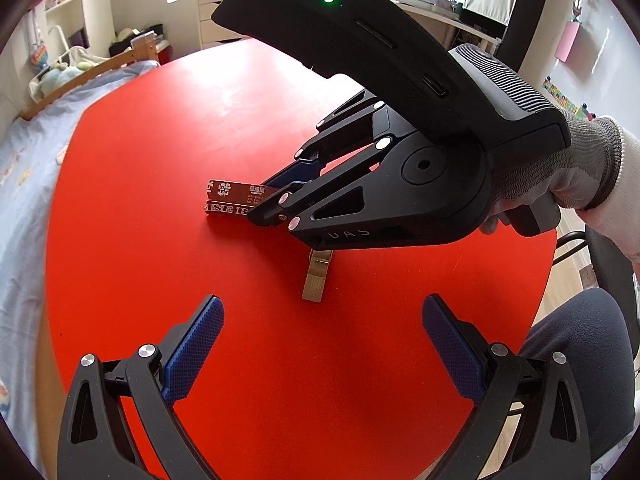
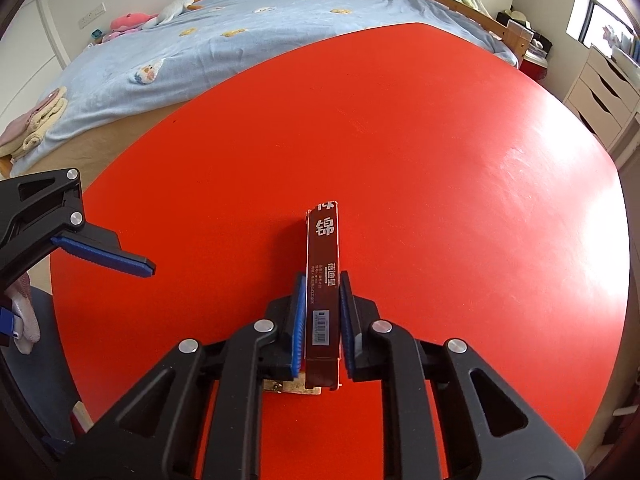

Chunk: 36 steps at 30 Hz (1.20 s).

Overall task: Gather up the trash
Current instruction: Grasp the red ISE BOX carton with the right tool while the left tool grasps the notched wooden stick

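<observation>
we are at the grasp step: our right gripper [image 2: 323,320] has its blue pads [image 2: 298,320] pressed on both long sides of the brown box [image 2: 323,280], clamping it near its barcode end. the box lies near the middle of the red table [image 2: 440,160], its far end pointing toward the bed [image 2: 240,40]. in the left wrist view the box [image 1: 232,200] seems to sit low on the table or just off it; we cannot tell which. a second piece of trash, a small tan scrap [image 1: 316,280], lies on the table just beside and partly under the right gripper [image 1: 276,204].

our left gripper [image 1: 322,344] hangs above the near part of the table, fingers spread wide and empty, well clear of the box. the right gripper reaches in from the right, tilted down toward the table, with our gloved hand [image 1: 560,184] on the handle.

next, we judge, the box must be lifted clear without slipping and carried to wherever trash goes; no bin shows in either view. the scrap then calls for a low, flat pinch, likely from the free left gripper.
</observation>
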{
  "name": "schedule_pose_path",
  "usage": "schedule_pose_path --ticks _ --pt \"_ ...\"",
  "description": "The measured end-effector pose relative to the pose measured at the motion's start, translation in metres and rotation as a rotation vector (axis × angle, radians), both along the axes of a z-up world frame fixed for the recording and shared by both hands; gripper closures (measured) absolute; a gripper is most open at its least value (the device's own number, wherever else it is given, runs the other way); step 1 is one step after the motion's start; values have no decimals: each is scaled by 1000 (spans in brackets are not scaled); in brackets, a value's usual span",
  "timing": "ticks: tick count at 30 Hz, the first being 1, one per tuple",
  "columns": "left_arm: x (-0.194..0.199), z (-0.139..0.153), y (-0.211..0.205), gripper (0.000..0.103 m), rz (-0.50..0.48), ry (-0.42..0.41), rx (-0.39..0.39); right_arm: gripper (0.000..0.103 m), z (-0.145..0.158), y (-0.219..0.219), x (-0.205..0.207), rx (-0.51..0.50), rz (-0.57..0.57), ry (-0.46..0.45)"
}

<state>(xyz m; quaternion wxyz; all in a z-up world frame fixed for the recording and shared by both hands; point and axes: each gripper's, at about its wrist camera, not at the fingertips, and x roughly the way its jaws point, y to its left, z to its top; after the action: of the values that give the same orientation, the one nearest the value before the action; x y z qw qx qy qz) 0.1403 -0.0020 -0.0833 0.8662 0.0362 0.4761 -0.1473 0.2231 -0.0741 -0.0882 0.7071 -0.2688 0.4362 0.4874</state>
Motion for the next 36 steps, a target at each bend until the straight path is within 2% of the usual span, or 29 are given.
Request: schedule_pose_path --ticks 8,10,11,12,13,15,19,21,23,36 --pt "11 -15 -1 8 3 -13 26 88 -1 0 5 9 -19 27" --pt "13 -18 -1 20 1 -11 25 88 -1 -1 6 10 -22 29" --pt "14 -21 -2 32 4 -2 30 88 -1 -1 7 13 -26 31" --pt "15 -24 -2 38 5 3 32 88 -1 -2 8 15 -30 32" --pt "14 -24 -2 40 5 -8 33 88 -1 -3 8 16 -33 33" --pt "13 -23 -2 53 13 -14 29 88 -1 -3 8 16 -34 34" --pt "11 -23 -1 69 15 -17 31 88 -1 -4 9 20 -38 34" --pt "10 -22 -1 84 12 -11 27 88 -1 -4 9 21 -39 35" --pt "11 -21 0 90 10 -5 24 88 -1 -4 9 21 -40 35" --pt "18 -16 9 91 15 4 21 88 9 -13 8 30 -86 22"
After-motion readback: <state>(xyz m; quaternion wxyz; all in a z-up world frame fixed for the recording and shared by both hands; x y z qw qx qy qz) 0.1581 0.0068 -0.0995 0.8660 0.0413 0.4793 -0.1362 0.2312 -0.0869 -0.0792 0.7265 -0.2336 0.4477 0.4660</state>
